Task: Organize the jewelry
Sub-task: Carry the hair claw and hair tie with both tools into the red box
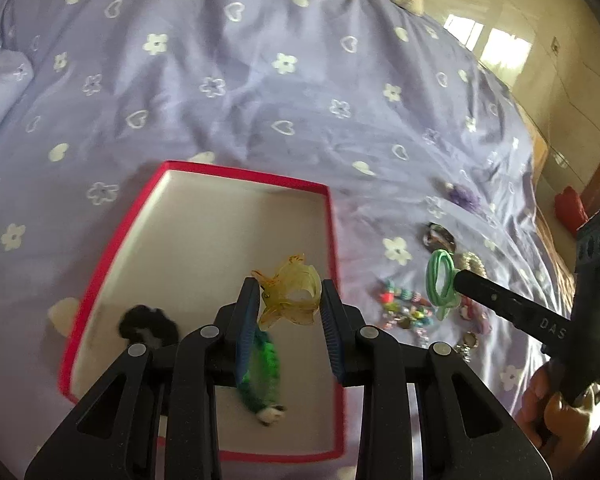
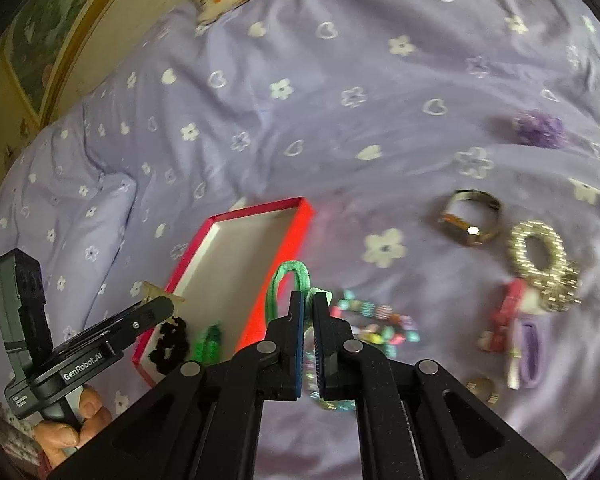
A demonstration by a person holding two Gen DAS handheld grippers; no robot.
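My left gripper (image 1: 289,286) is shut on a translucent yellow hair claw (image 1: 300,300), held over the right part of a red-rimmed box (image 1: 244,172) with a white floor. A black scrunchie (image 1: 146,320) and a green hair piece (image 1: 262,364) lie in the box. My right gripper (image 2: 307,297) is shut on a looped green hair tie (image 2: 290,276), hanging just right of the box (image 2: 260,210) above the bedspread. The left wrist view shows that gripper (image 1: 458,278) with the green tie (image 1: 440,276) from the side. In the right wrist view, the left gripper (image 2: 168,304) hangs over the box's left rim.
Loose jewelry lies on the lilac flowered bedspread (image 2: 300,120) right of the box: a colourful bead bracelet (image 2: 376,320), a metal bangle (image 2: 470,216), a gold beaded bracelet (image 2: 536,252), a red clip (image 2: 508,312), a purple scrunchie (image 2: 538,126). The bed edge and floor (image 1: 560,80) lie at the right.
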